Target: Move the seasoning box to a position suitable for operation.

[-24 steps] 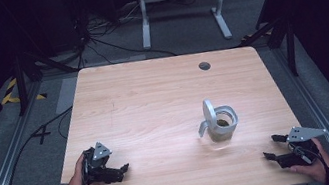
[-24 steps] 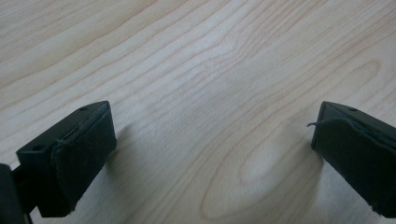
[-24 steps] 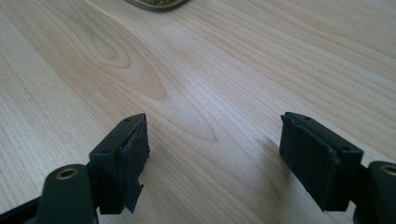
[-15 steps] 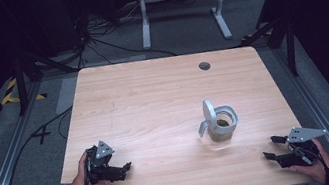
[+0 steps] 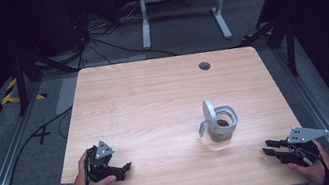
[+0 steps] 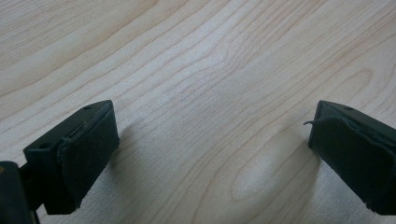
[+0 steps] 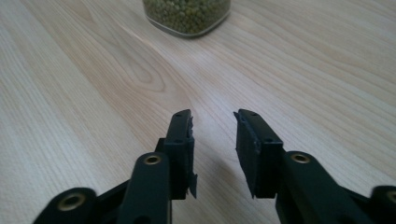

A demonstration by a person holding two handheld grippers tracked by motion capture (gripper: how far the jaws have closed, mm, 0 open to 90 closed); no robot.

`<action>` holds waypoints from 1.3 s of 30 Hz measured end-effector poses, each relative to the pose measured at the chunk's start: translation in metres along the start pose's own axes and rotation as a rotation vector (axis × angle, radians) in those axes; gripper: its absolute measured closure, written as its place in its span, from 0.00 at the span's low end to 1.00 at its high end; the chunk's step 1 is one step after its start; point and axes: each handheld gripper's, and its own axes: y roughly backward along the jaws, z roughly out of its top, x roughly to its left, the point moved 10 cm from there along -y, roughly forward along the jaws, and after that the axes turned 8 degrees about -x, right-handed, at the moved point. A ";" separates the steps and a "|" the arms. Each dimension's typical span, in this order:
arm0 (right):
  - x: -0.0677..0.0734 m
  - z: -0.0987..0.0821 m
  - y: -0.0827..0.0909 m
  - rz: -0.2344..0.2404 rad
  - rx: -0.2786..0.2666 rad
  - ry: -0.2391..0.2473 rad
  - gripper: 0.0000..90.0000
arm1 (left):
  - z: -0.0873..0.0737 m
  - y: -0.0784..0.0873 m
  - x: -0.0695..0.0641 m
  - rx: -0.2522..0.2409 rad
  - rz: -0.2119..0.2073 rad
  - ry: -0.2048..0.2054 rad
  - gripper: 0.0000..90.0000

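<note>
While both of your tools rest low at the near edge of the bench, the jar stands right of centre, well apart from the left tool and nearer the right tool. It holds green beans, and its lid is flipped up on the left side, so the mouth is uncovered. Your left tool is released, jaws spread wide over bare wood, as the left gripper view shows. Your right tool is also released but with only a narrow gap, pointing toward the base of the jar. That gap looks too small for the jar, so if you reach in as you are, a jaw tip will likely shove it and spill the beans. Knocking the raised lid could tip it too. Widen first, then approach the body below the lid.
</note>
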 end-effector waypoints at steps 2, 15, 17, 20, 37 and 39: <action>0.002 0.004 0.001 0.006 -0.012 0.001 0.80 | 0.000 0.000 -0.001 0.004 -0.004 0.003 0.02; 0.021 0.027 -0.001 0.051 -0.043 0.052 0.99 | 0.000 0.000 -0.001 0.001 0.000 0.005 0.02; 0.024 0.032 -0.003 0.054 -0.049 0.061 1.00 | 0.000 0.000 -0.001 0.001 0.000 0.006 0.02; 0.032 0.041 -0.006 0.070 -0.072 0.075 1.00 | 0.000 0.000 -0.001 0.000 0.000 0.005 0.02; 0.055 0.081 -0.024 0.078 -0.111 0.148 1.00 | 0.000 0.000 -0.001 0.001 0.000 0.006 0.02; 0.059 0.086 -0.027 0.079 -0.116 0.156 1.00 | 0.000 0.000 -0.001 0.001 0.000 0.006 0.02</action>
